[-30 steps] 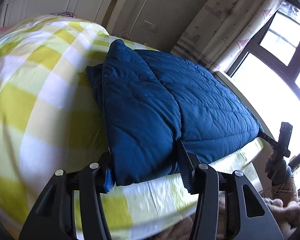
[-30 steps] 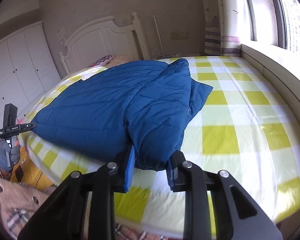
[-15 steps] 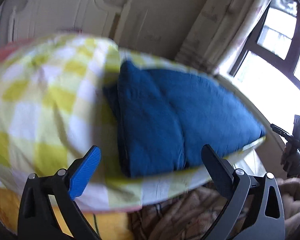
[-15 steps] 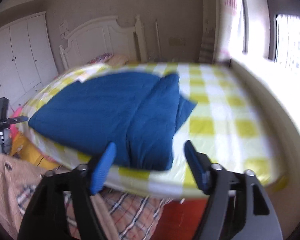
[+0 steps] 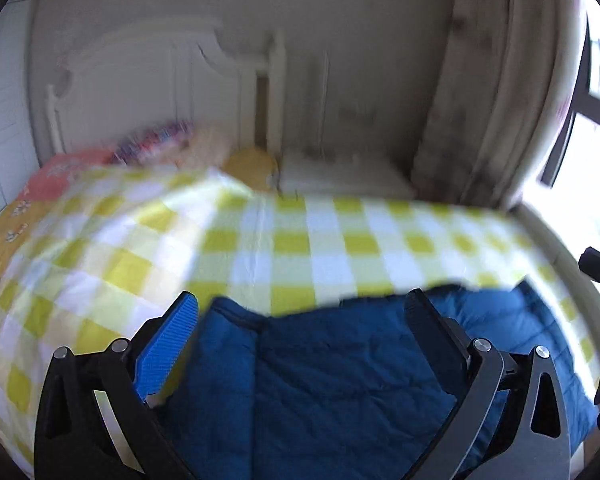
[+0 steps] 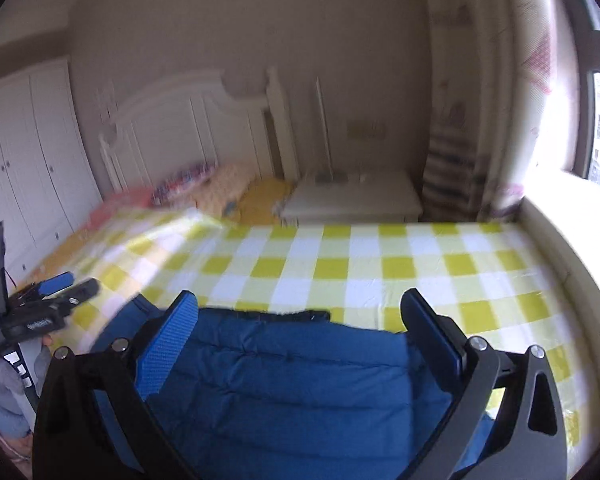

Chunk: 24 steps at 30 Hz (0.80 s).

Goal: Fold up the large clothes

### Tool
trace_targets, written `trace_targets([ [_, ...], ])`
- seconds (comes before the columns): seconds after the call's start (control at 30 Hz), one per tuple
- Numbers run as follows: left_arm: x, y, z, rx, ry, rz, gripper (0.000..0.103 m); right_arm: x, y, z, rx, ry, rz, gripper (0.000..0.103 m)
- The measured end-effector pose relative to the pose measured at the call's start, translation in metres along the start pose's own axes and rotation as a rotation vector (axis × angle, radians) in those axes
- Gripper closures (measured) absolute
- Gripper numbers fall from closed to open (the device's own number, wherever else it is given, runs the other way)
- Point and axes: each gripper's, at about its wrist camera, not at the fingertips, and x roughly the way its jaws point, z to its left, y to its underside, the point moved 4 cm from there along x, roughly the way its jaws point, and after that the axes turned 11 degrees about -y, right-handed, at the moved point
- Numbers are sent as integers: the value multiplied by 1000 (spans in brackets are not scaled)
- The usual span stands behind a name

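Note:
A folded dark blue quilted jacket (image 5: 340,380) lies on the near part of a bed with a yellow and white checked sheet (image 5: 300,248); it also shows in the right wrist view (image 6: 300,380). My left gripper (image 5: 300,320) is open and empty, held above the jacket. My right gripper (image 6: 300,320) is open and empty, also above the jacket. The left gripper shows at the left edge of the right wrist view (image 6: 56,292). Both views are blurred by motion.
A white headboard (image 6: 188,128) and pillows (image 6: 204,184) stand at the bed's far end. A white nightstand (image 6: 352,200) is beside it. White wardrobes (image 6: 24,152) are on the left. Curtains (image 6: 484,120) and a window ledge (image 6: 572,200) are on the right.
Both grippers let go of the jacket's near edge, opened wide and rose. They now look along the bed toward the headboard from above the jacket.

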Motion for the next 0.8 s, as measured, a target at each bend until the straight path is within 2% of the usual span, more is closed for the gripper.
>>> trace_targets([
  [0.07,45,8,-10,-20,-9,136,4,43,6,9,-59,14,95,3],
  [0.1,58,16,-13,-47,-6,166,4,57,10,13,-98,34,127,4],
  [0.13,74,22,-13,-67,-1,191,4,75,21,17,-151,68,166,5],
  [0.17,90,31,-15,-73,-3,226,4,107,43,11,-220,143,264,5],
  [0.2,111,44,-18,-97,34,300,4,132,68,-3,-200,166,381,4],
  [0.23,113,46,-16,-133,56,284,4,145,77,-16,-118,118,398,4],
  [0.33,113,49,-17,-110,44,260,4,138,73,-33,-3,82,339,4],
  [0.8,114,48,-20,-110,43,237,4,144,75,-38,-30,112,354,3],
])
